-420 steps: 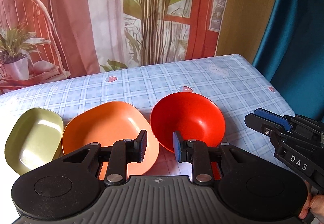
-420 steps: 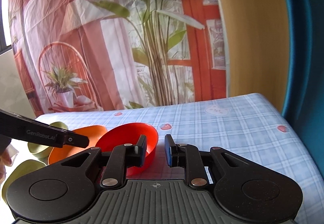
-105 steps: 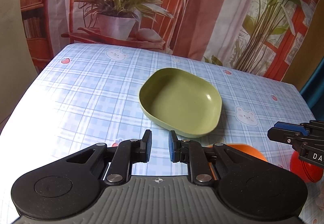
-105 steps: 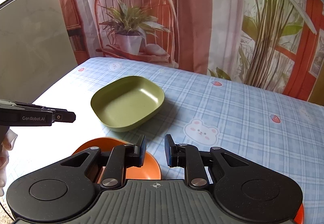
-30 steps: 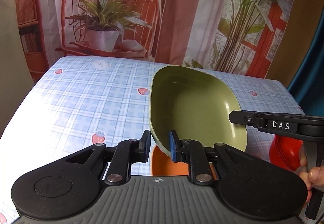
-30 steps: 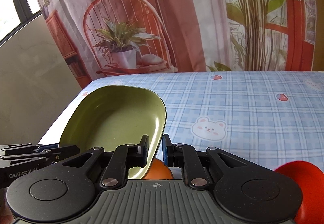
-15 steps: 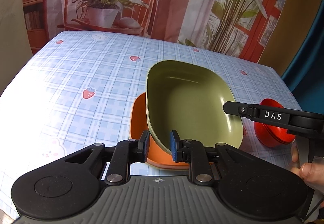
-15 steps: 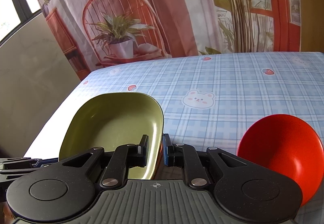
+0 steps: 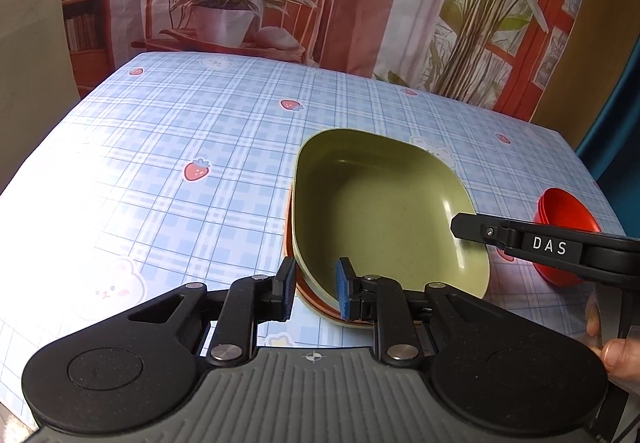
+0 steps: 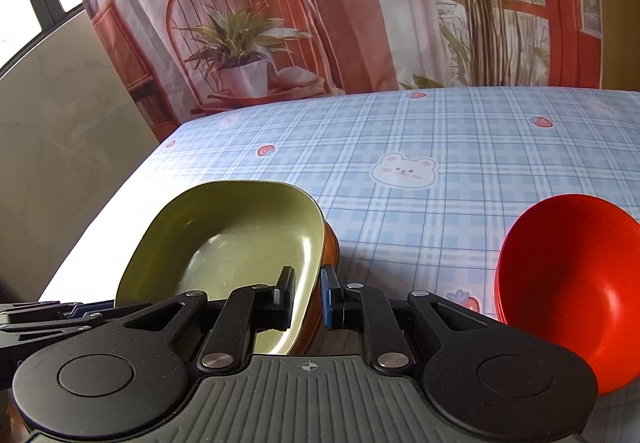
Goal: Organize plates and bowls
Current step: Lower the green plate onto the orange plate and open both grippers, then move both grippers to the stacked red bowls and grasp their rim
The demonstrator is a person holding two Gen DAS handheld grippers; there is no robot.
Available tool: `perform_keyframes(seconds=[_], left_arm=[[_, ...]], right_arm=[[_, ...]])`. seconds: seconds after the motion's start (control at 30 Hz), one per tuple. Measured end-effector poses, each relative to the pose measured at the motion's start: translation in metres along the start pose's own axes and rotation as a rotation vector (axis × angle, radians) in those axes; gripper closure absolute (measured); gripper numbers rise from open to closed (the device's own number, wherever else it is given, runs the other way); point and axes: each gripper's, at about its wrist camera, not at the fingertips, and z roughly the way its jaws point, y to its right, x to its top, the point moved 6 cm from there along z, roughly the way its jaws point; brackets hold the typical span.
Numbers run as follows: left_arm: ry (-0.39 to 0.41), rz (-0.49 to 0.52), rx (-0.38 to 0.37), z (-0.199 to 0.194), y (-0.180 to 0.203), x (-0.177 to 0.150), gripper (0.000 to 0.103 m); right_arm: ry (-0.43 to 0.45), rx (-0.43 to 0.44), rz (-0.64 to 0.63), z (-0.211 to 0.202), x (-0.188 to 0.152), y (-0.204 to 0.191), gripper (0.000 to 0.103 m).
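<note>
Checked worktop (image 9: 168, 147) carries the green dish (image 9: 380, 203), nested in an orange one (image 10: 331, 243) for stacking. Left tool (image 9: 314, 289) and right tool (image 10: 307, 297) each straddle its rim, jaws slightly parted.

Left tongs (image 9: 314, 289) sit low and level, pointing forward, fingers parted with a clear gap — the blue pads straddle the near rim of the olive-green squarish plastic dish (image 9: 384, 203), one pad outside and one inside, not visibly squeezing it. Right tongs (image 10: 308, 297) are in the same pose on the dish's other side: black fingers slightly apart, rim between the pads, can't tell if they touch it. In the left view the right tongs' black arm marked "DAS" reaches in from the right, with a thumb (image 9: 618, 351) showing at the edge.
</note>
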Motion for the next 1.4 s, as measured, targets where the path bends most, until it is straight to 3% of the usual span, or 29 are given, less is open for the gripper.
perform_keyframes(seconds=[0.3,0.63,1.17,1.4], left_arm=[[0.0,-0.02,-0.015,0.005,-0.004,-0.003,0.08],[0.002,-0.101,-0.037,0.003,-0.019,-0.002,0.077],[0.022,-0.108,-0.009,0.001,-0.022,0.001,0.077],[0.039,-0.085,0.0,-0.006,-0.018,0.007,0.077]], right_arm=[[0.016,-0.021,-0.031,0.002,-0.002,-0.002,0.095],[0.022,-0.054,-0.048,0.002,-0.003,0.0,0.095],[0.002,-0.065,-0.083,0.003,-0.005,-0.002,0.093],[0.032,-0.064,-0.078,-0.01,0.002,0.001,0.091]])
